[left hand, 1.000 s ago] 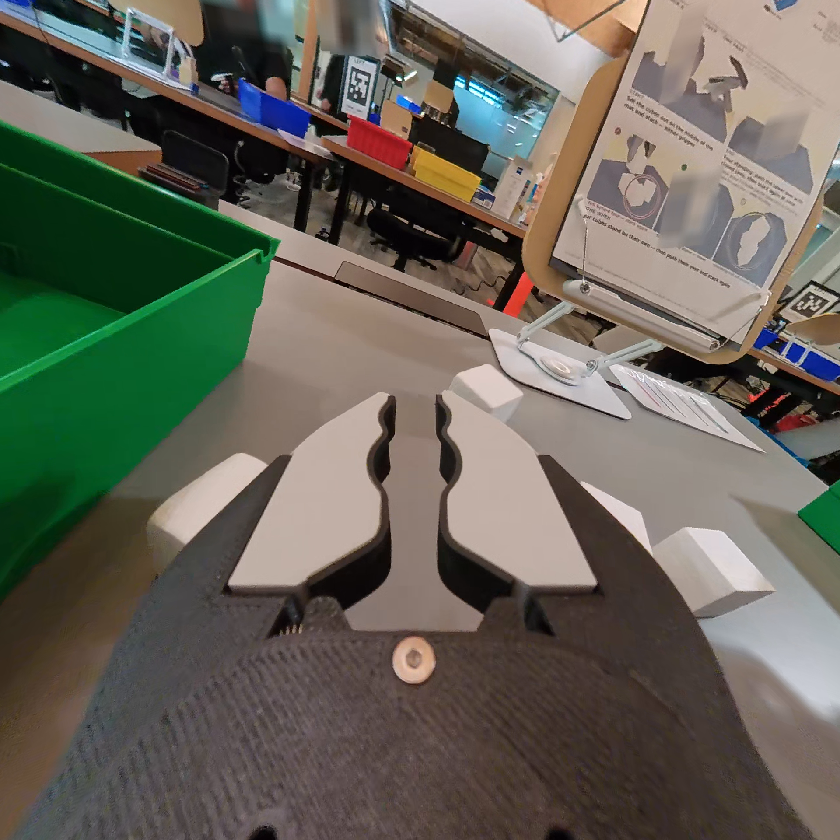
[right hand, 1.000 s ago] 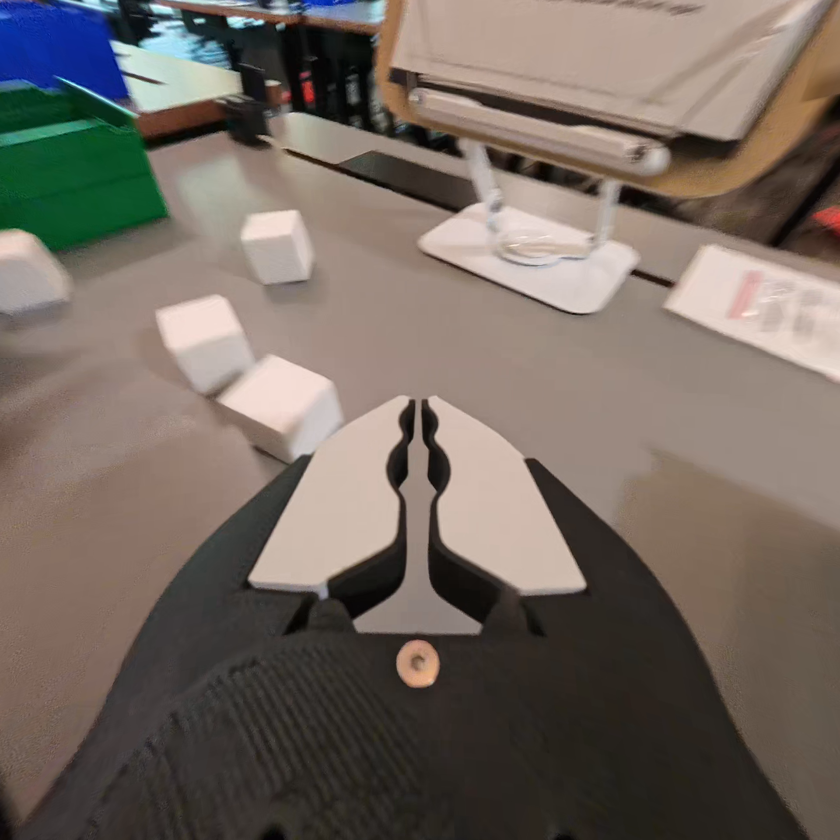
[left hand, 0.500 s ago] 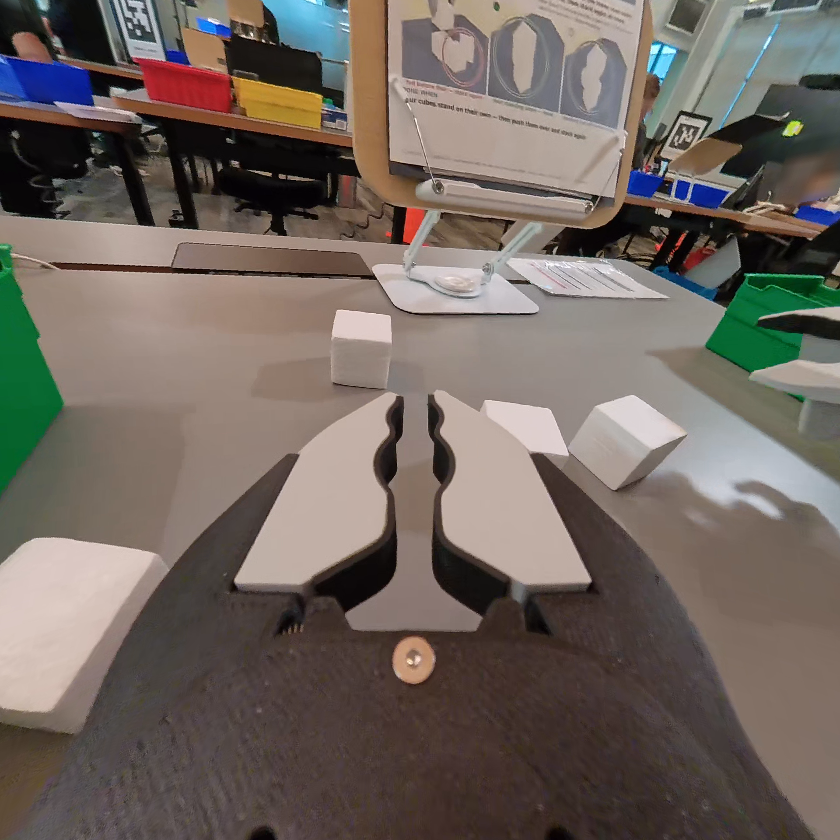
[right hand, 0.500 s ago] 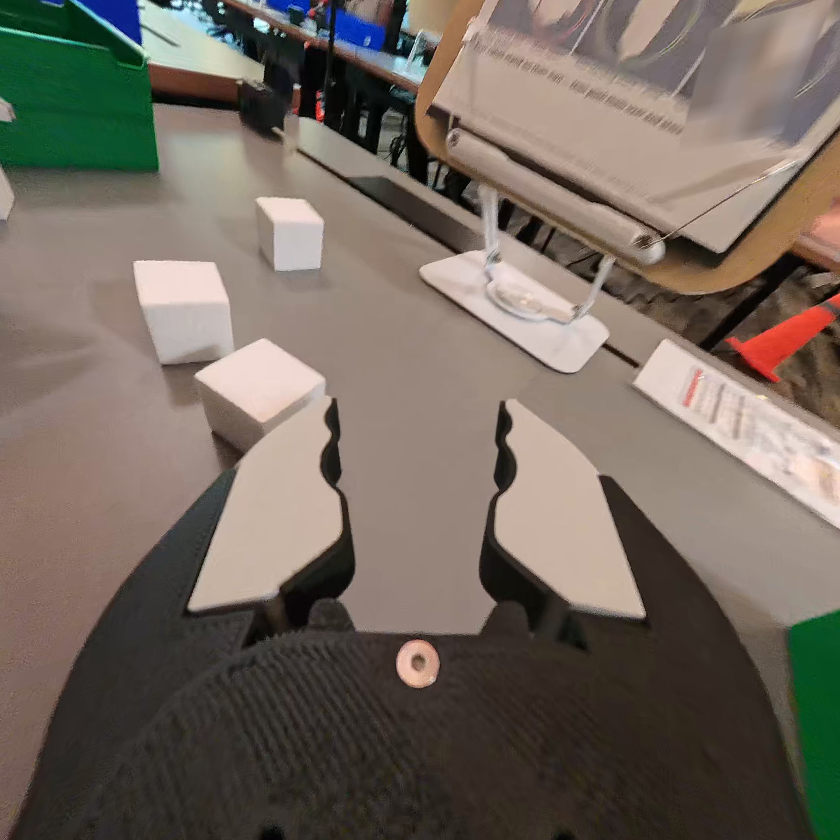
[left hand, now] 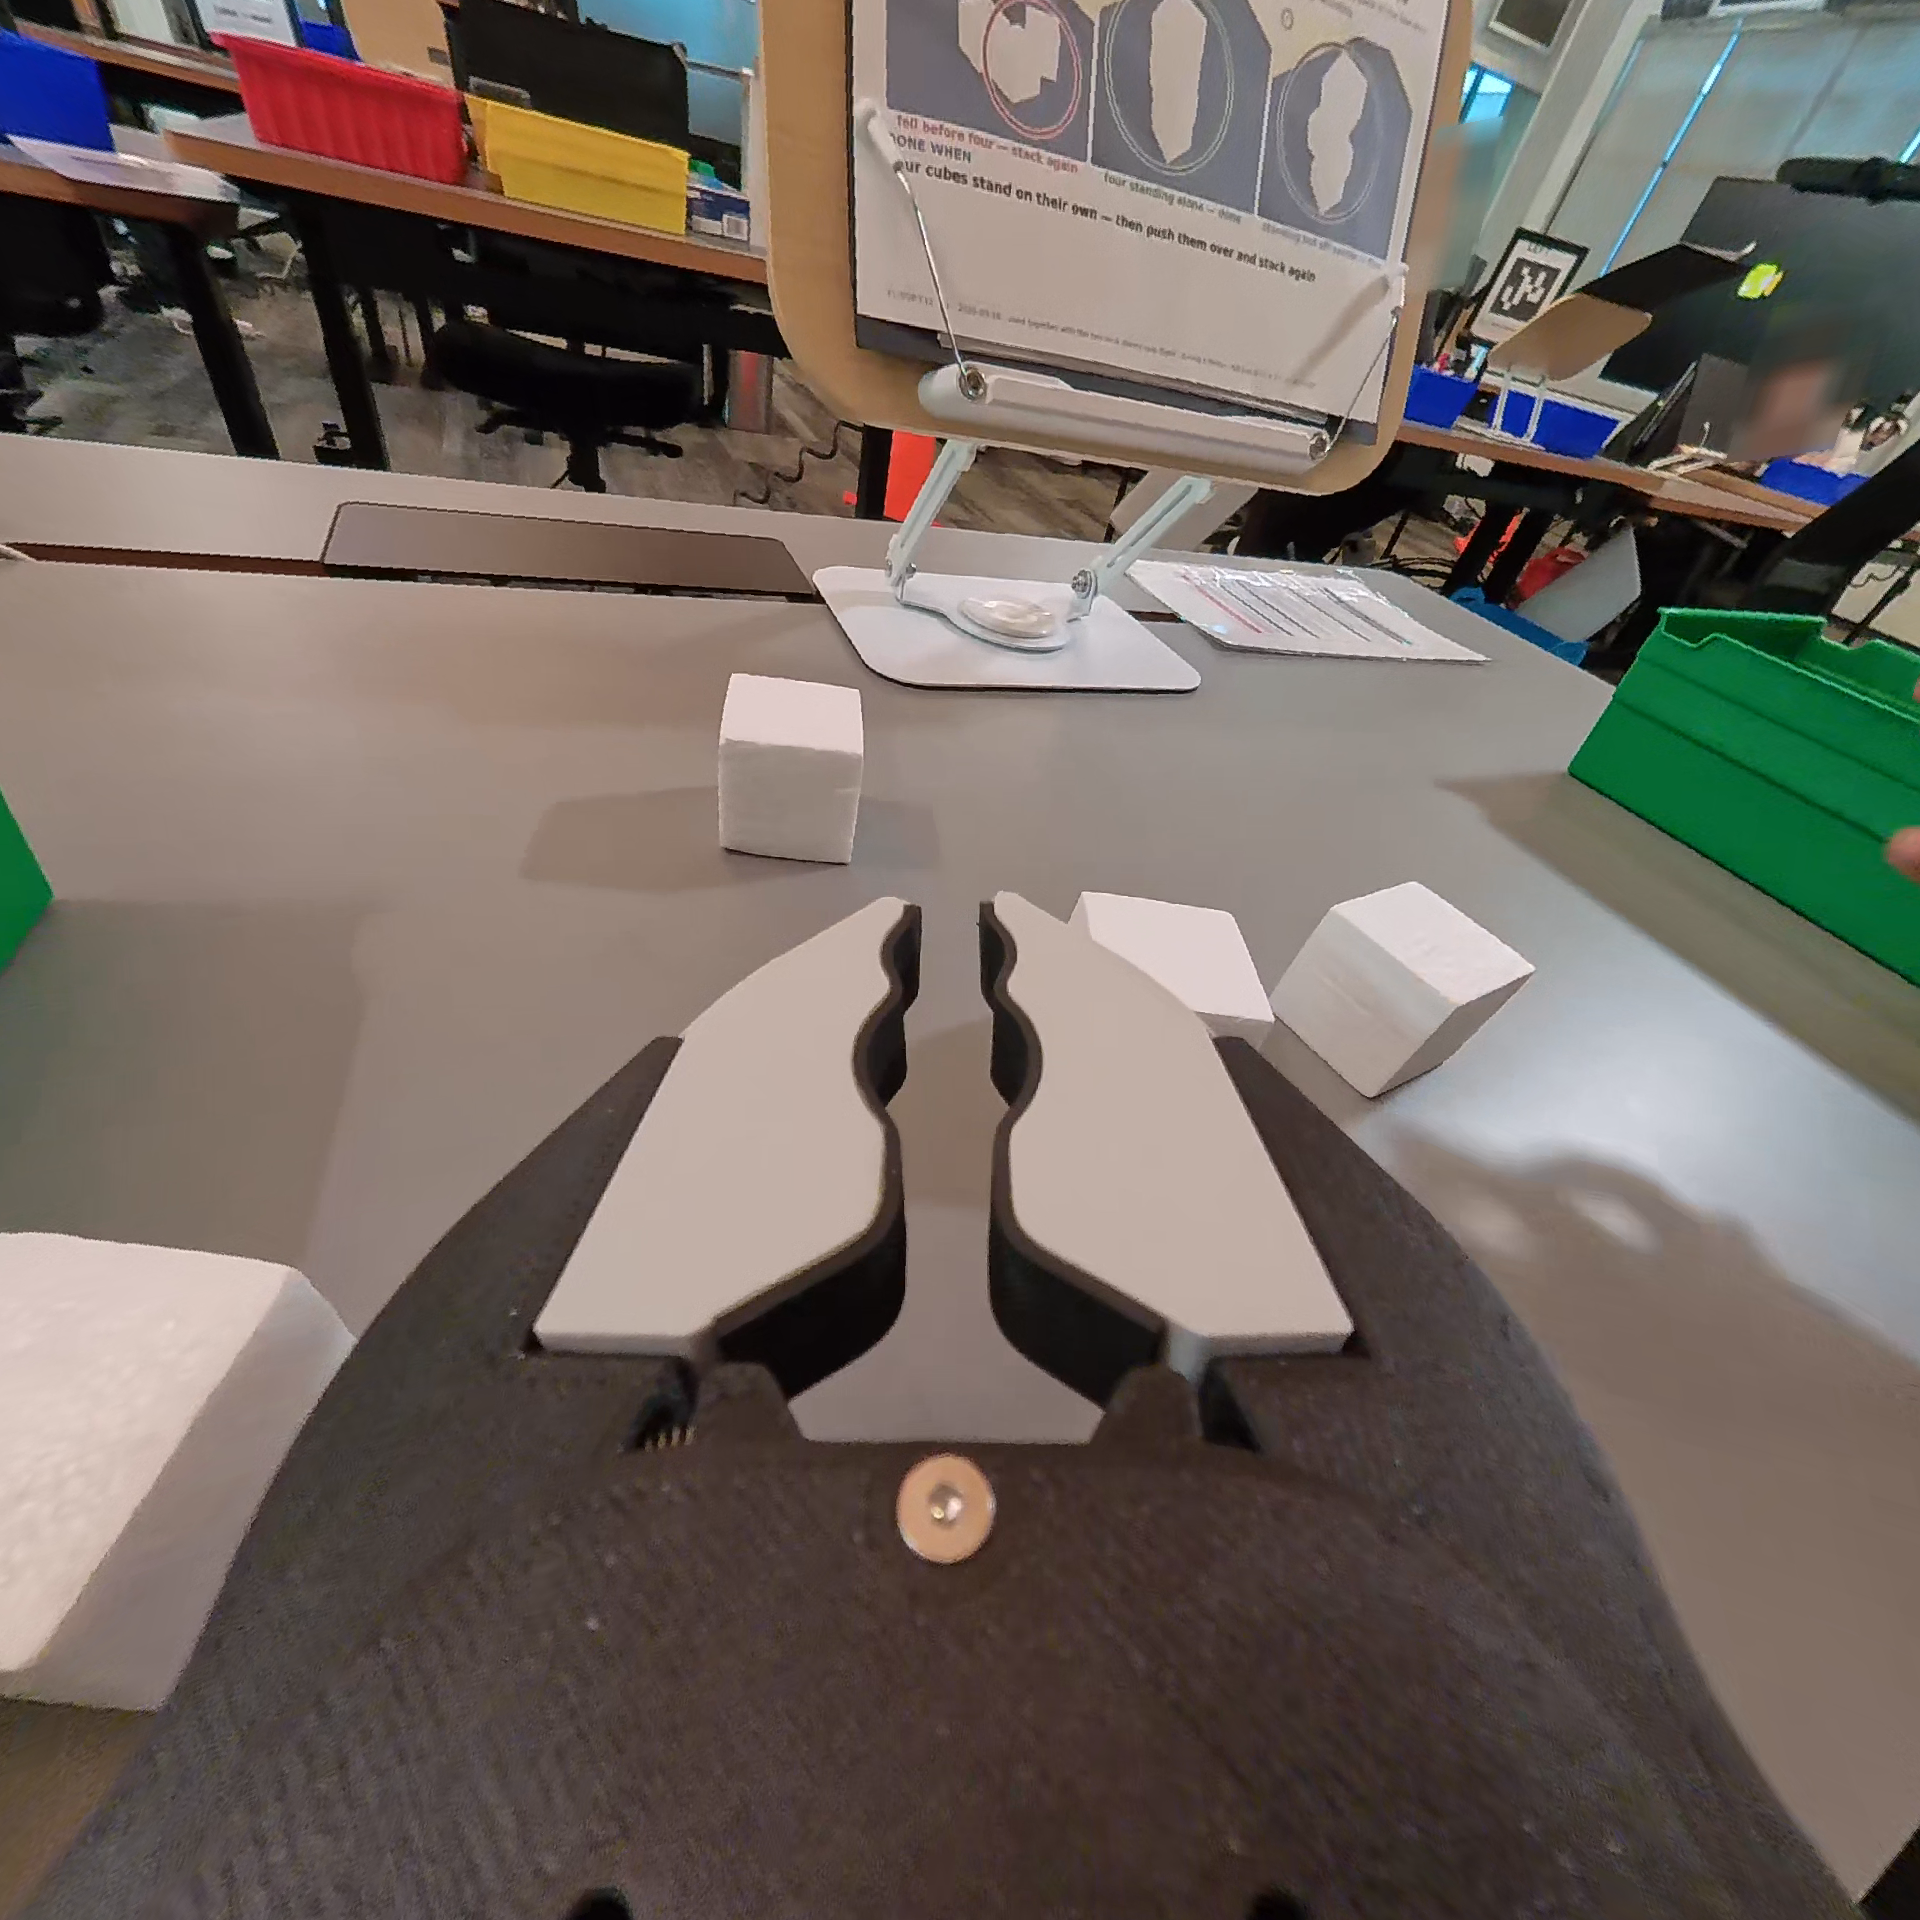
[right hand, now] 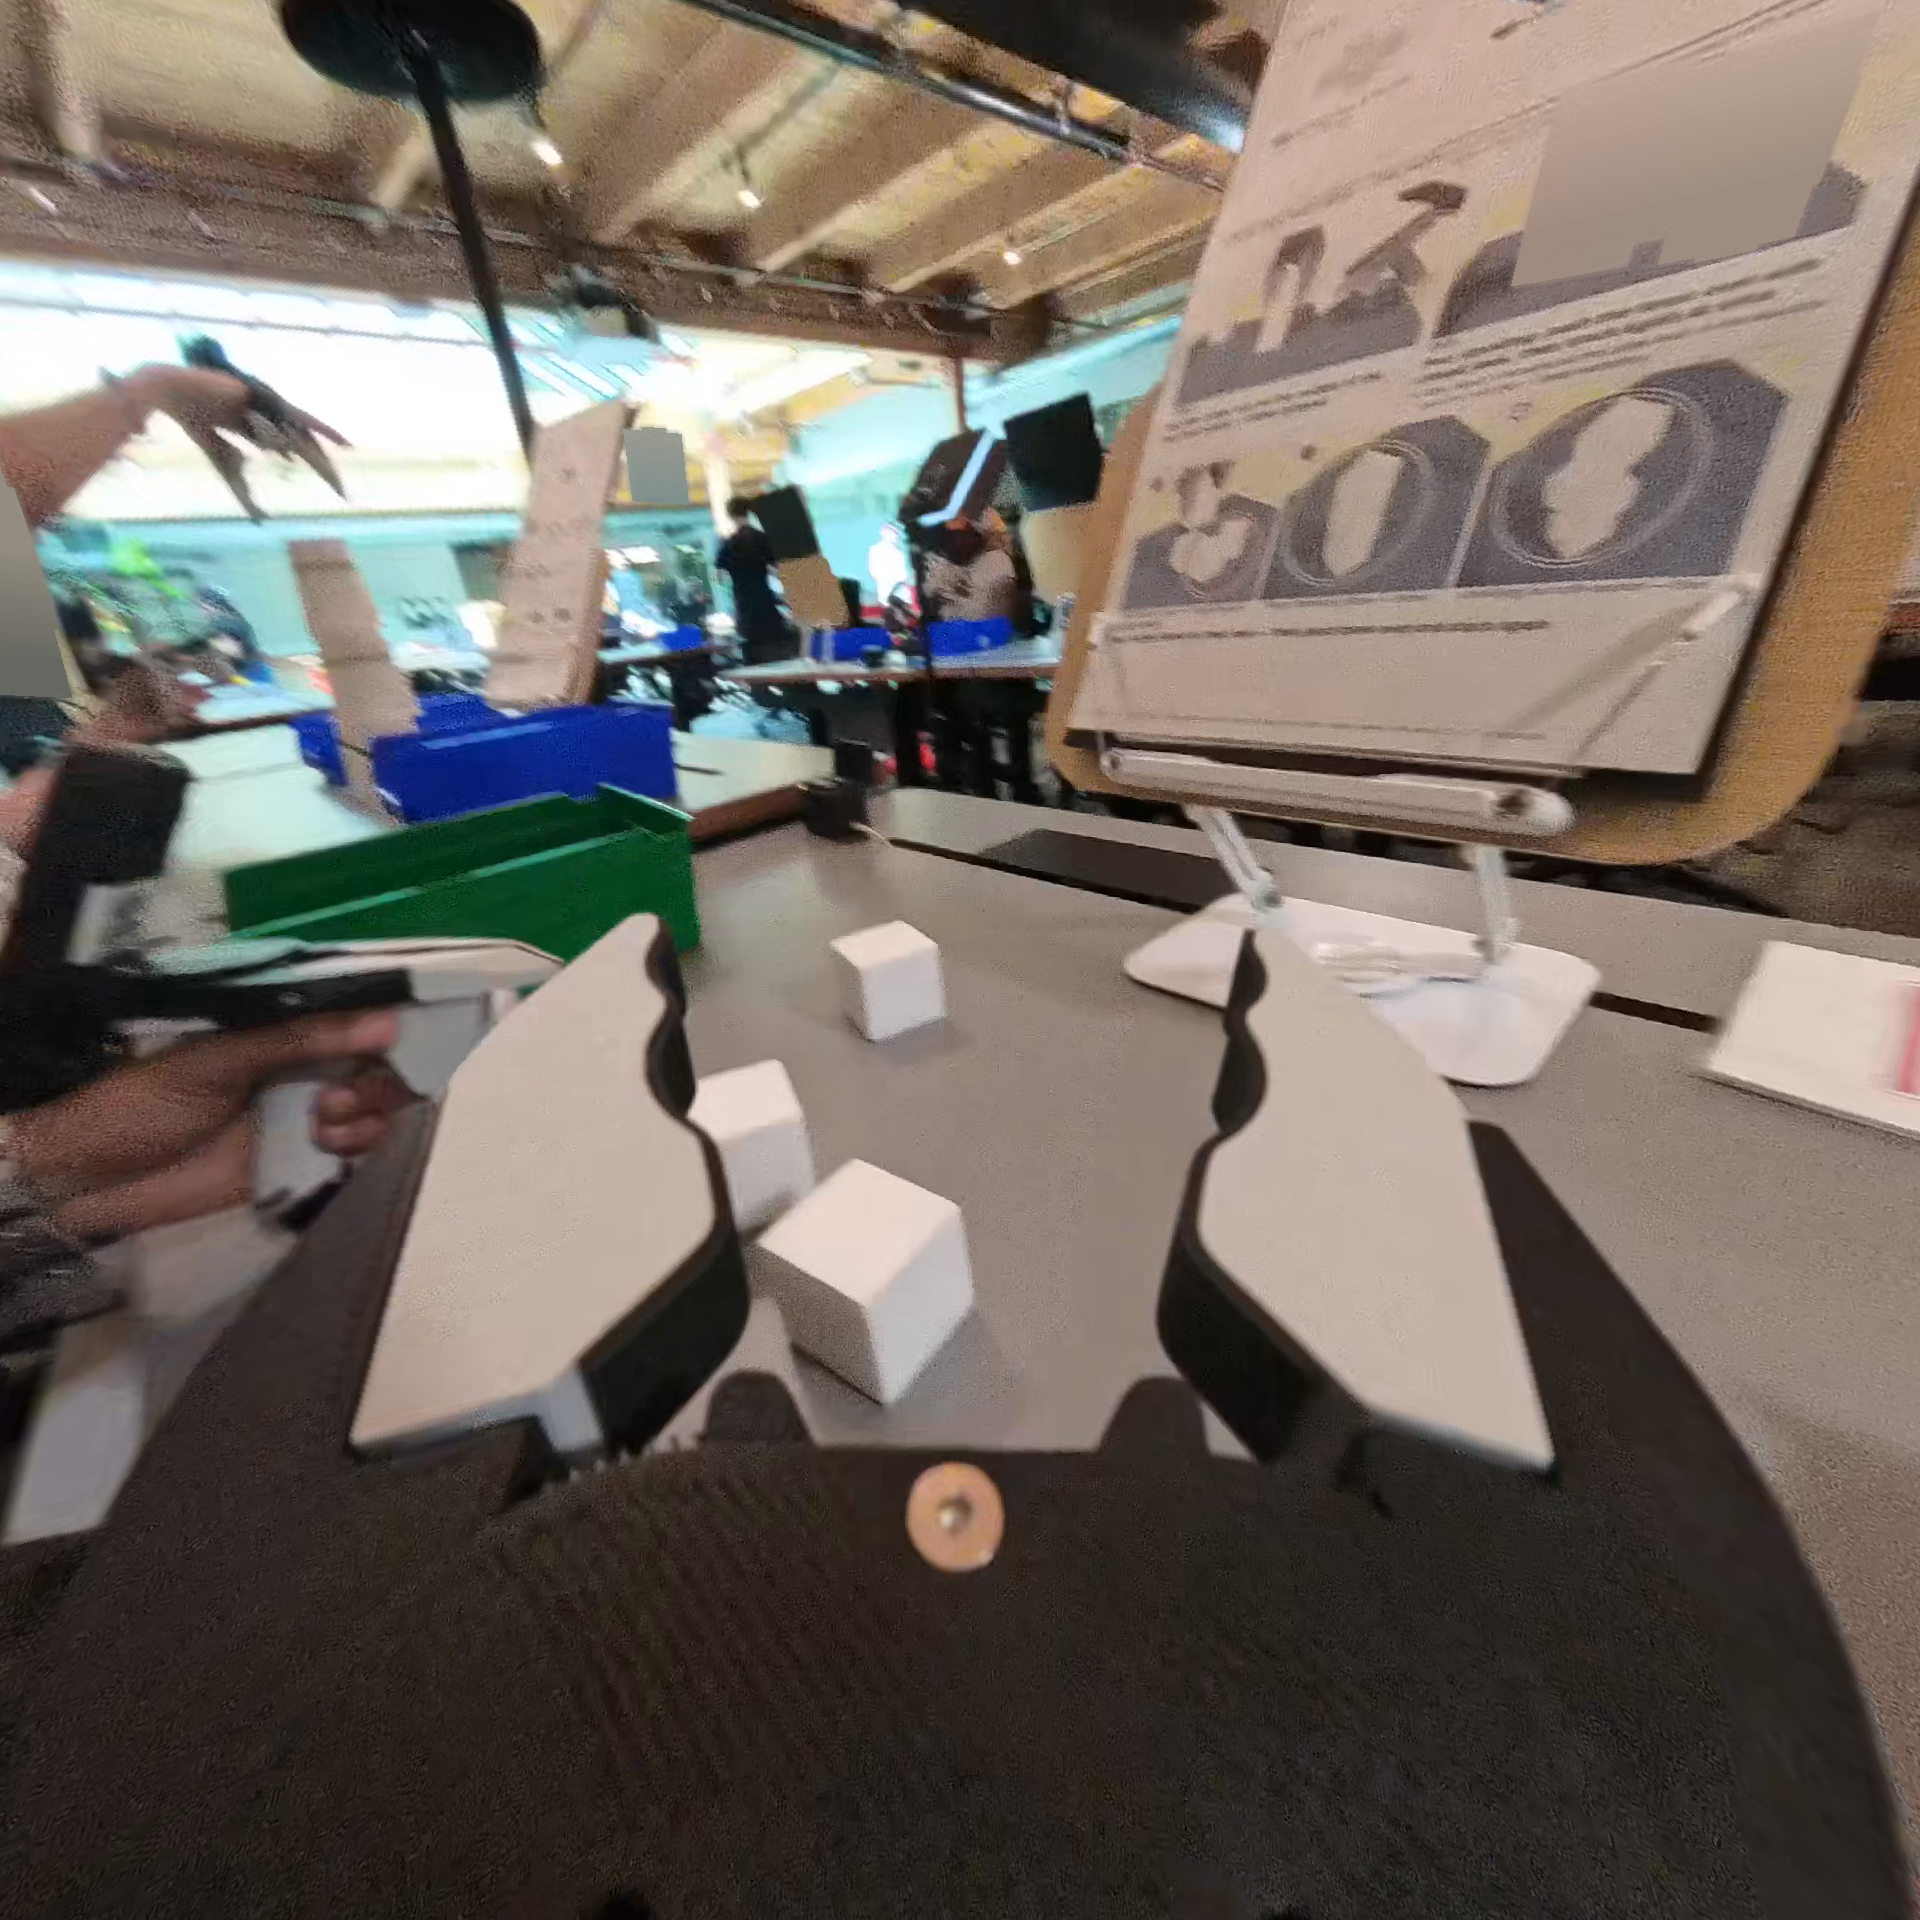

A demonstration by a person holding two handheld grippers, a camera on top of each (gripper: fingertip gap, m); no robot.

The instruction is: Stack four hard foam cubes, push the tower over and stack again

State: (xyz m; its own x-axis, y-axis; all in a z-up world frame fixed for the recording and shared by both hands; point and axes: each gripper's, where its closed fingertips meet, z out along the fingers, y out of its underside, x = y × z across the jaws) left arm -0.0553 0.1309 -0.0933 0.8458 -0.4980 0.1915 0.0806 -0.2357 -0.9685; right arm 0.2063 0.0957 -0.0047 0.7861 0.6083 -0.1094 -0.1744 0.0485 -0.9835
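Observation:
Several white foam cubes lie on the grey table (left hand: 312,790). In the left wrist view one cube (left hand: 792,769) stands upright ahead, two tilted cubes (left hand: 1174,966) (left hand: 1397,997) lie just right of my fingers, and a fourth (left hand: 114,1455) sits close at lower left. My left gripper (left hand: 951,914) is shut and empty, a narrow slit between its jaws. My right gripper (right hand: 951,940) is wide open and empty above the table. The nearest tilted cube (right hand: 868,1273) shows between its fingers, with another (right hand: 753,1138) by the left finger and the upright cube (right hand: 888,977) farther off. The left gripper (right hand: 312,977) shows at left, held by a hand (right hand: 177,1101).
A document stand with a printed sheet (left hand: 1039,644) (right hand: 1371,966) stands at the table's back. A laminated sheet (left hand: 1299,623) lies beside it. Green bins sit at the right (left hand: 1766,769) and left (right hand: 468,883). Other tables with coloured bins and people are behind.
My right gripper has opened from shut to wide open and swung left over the two tilted cubes. The left gripper has turned right to face the stand and stayed shut.

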